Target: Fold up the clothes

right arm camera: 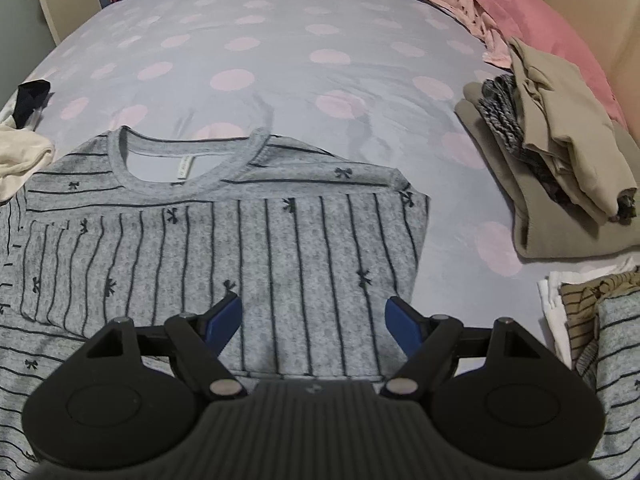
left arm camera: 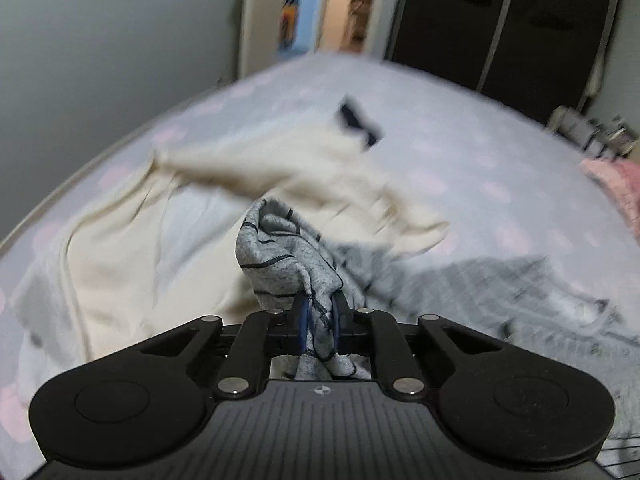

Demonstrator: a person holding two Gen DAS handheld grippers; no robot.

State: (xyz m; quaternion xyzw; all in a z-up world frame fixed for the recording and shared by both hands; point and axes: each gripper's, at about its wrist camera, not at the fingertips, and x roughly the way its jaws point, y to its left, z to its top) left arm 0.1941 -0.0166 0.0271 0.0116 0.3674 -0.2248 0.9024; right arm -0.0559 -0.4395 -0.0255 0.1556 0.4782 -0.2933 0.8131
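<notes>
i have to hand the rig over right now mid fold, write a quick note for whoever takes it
Left gripper: shut on a bunched part of the grey striped top, lifted off the bed.
Right gripper: open, holding nothing, over the top's right half.
Things: the top lies neck away from you, its right side already folded in. A cream garment lies unfolded on the left. Folded stacks sit on the right, near the pink pillow.
Done: the stacks and the top's right-side fold.
Left: likely bring the held part across, finish the top, then fold the cream garment.
</notes>
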